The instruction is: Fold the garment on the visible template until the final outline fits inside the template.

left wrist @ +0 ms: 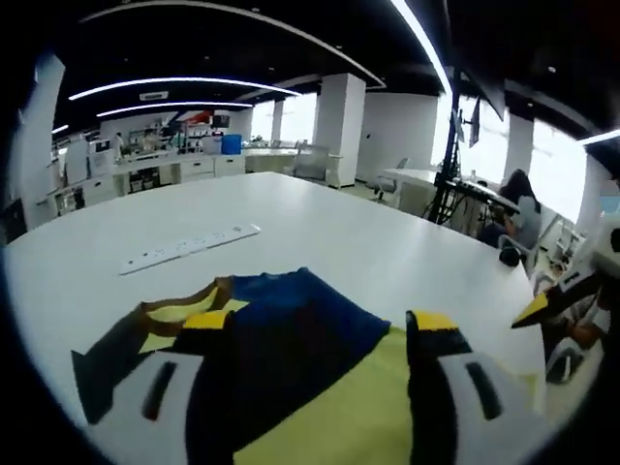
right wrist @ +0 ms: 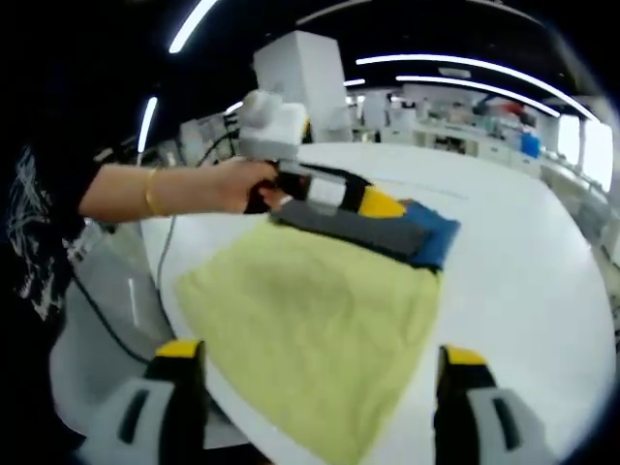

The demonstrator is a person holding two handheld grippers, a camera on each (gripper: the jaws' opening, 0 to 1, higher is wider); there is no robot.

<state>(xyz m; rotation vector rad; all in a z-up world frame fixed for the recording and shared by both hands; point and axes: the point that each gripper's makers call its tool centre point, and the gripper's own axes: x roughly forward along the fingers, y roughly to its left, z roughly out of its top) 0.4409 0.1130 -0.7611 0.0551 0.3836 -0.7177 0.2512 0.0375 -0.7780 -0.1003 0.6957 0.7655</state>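
The garment [right wrist: 310, 310] lies on the white table [right wrist: 523, 281]. It is a broad yellow-green cloth with a dark grey and blue part [right wrist: 387, 232] at its far end. My right gripper [right wrist: 325, 397] stands open over the garment's near edge, nothing between its jaws. A hand holds my left gripper [right wrist: 349, 199] low over the dark part. In the left gripper view my left gripper [left wrist: 310, 387] is open, its jaws set wide apart. The navy and yellow-green garment [left wrist: 300, 339] is spread between them. A dark flap [left wrist: 107, 358] sticks out to the left.
A white power strip [left wrist: 189, 247] lies on the table [left wrist: 368, 242] beyond the garment. The table edge [right wrist: 184, 320] runs close beside the garment, with a cable [right wrist: 107, 310] hanging below it. A person [left wrist: 518, 218] sits at a desk far right. Counters and pillars stand behind.
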